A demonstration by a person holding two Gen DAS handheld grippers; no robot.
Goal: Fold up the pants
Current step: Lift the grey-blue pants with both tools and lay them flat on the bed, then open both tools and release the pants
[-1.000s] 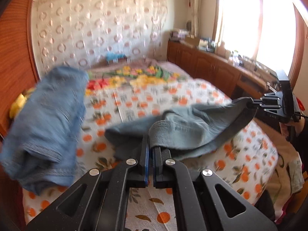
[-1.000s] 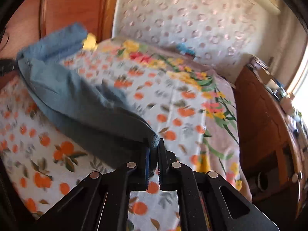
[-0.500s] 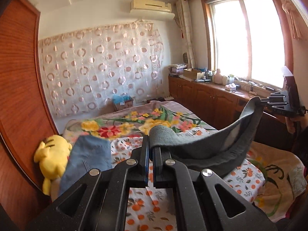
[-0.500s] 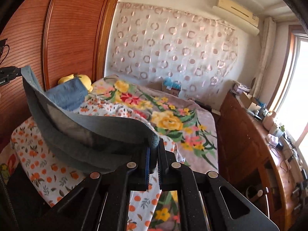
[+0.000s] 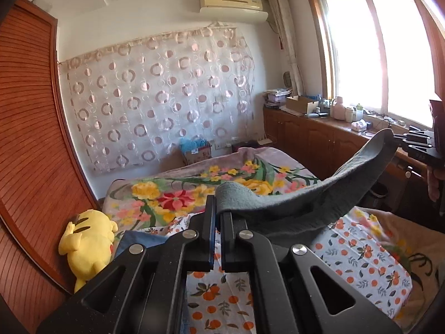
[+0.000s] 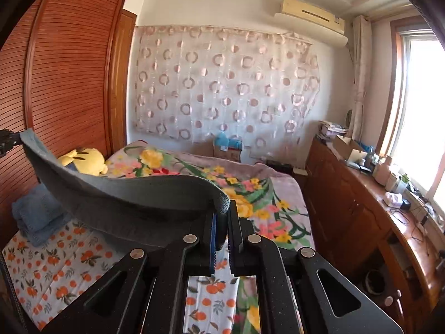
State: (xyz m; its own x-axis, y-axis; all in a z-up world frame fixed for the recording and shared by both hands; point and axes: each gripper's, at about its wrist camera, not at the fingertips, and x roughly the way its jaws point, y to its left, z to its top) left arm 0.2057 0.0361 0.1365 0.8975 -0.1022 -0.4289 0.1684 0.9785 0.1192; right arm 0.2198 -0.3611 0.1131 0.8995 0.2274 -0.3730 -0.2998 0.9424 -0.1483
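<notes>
Above a bed spread with an orange-print sheet, grey pants hung in the air, stretched between the left gripper and right gripper, each pinched shut on an end; a yellow plush and folded blue jeans lay left, partly hidden.

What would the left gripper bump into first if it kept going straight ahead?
Probably the floral blanket on the bed, just past the left gripper, whose fingers are clamped on the grey pants. Depth is unclear; it might pass above toward the circle-patterned curtain.
</notes>
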